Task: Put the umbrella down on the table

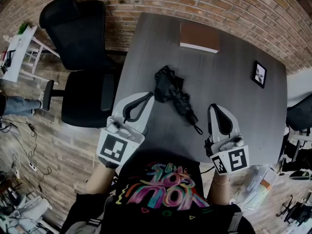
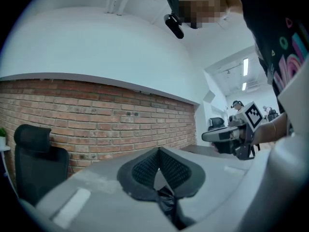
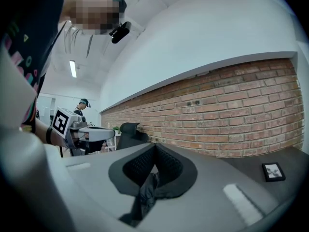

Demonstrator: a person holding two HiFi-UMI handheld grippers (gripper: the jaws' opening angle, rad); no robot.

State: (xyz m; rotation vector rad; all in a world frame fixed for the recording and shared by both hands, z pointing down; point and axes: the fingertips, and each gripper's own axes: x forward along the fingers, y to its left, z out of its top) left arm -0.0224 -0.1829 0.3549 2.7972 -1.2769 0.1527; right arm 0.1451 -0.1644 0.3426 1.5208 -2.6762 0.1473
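A folded black umbrella (image 1: pixel 173 95) lies on the dark grey table (image 1: pixel 234 82), handle and wrist loop toward me. My left gripper (image 1: pixel 150 96) hovers just left of its crumpled canopy, tips together, apart from it as far as I can tell. My right gripper (image 1: pixel 213 106) stands to the right of the handle end, also shut and clear of it. In each gripper view the mesh pads meet at the tips: left gripper (image 2: pixel 158 151), right gripper (image 3: pixel 154 146). A dark crumpled bit shows low in the gap behind each pair of tips; I cannot tell what it is.
A brown book (image 1: pixel 199 37) lies at the table's far edge and a small framed picture (image 1: pixel 259 73) at the right. A black office chair (image 1: pixel 80 57) stands left of the table. A brick wall (image 3: pixel 231 110) runs behind. Another person stands far off.
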